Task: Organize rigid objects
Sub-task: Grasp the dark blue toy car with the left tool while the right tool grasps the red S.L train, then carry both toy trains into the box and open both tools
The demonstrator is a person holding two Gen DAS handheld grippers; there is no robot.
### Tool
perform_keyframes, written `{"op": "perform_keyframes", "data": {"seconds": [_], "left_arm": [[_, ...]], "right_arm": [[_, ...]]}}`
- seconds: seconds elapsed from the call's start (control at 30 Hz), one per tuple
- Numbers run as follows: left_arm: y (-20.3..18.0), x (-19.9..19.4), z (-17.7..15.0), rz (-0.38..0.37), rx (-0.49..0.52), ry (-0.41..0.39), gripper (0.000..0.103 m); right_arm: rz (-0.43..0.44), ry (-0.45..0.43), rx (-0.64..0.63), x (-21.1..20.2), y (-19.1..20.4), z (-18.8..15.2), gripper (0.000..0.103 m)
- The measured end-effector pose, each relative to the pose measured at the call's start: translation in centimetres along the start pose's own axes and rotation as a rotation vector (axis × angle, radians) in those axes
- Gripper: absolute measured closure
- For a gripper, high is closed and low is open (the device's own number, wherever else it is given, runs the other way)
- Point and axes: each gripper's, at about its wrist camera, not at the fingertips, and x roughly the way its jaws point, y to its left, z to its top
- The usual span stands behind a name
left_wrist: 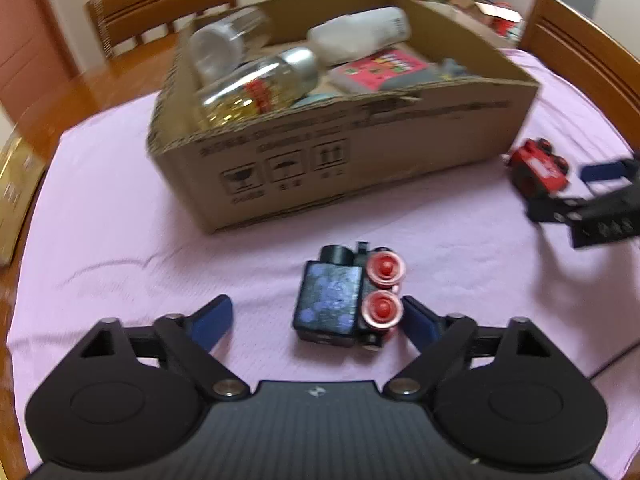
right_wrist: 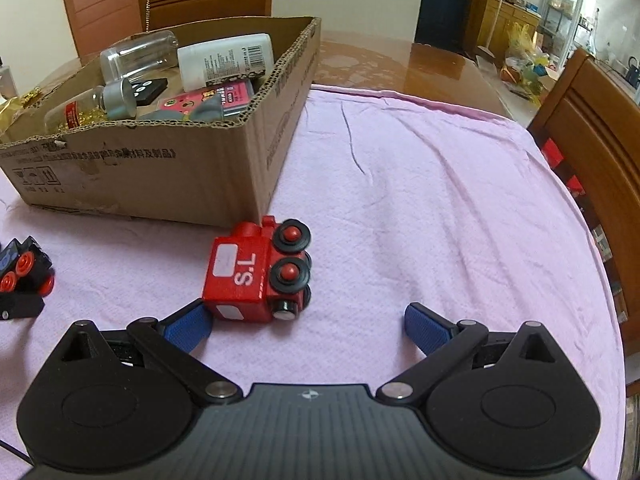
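Toy trains are what remains loose: 2 lie on their sides on the pink cloth of the table [right_wrist: 440, 200], in front of the cardboard box [left_wrist: 360, 168]. That box already holds a clear jar, a glass bottle [left_wrist: 256, 84], a white bottle [right_wrist: 226, 62] and a pink tin, so most of the sorting looks done. The left tongs [left_wrist: 316, 322] stand apart around the black train [left_wrist: 346, 300], one pad just beside its red wheels, not yet clamped. The right tongs [right_wrist: 308, 326] are spread wide, the left pad at the red train [right_wrist: 258, 272]. Only the box's front wall stands between each train and the inside.
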Motion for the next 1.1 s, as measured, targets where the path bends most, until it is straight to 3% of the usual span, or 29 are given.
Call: {"op": "perform_keyframes", "data": {"seconds": [0.27,0.5,0.7,1.1], "left_arm": [[-0.2,0.2,0.6,-0.061,0.019,-0.017,0.04],[-0.8,0.2,0.6,-0.06,0.019,-0.022,0.047],[-0.8,-0.1,0.5,-0.059,0.013,-0.025,0.053],[-1.4,-0.5,0.0,-0.063,0.03,-0.003,0.052]], "right_arm": [[0.029,-0.016,-0.032,0.2,0.9,0.6,0.006],[0.043,-0.044,-0.073,0.5,2.3,1.7,0.022],[0.042,-0.056,-0.089,0.4,2.8,2.3,0.045],[0.061,-0.018,-0.095,-0.6,2.8,1.2,0.041]]}}
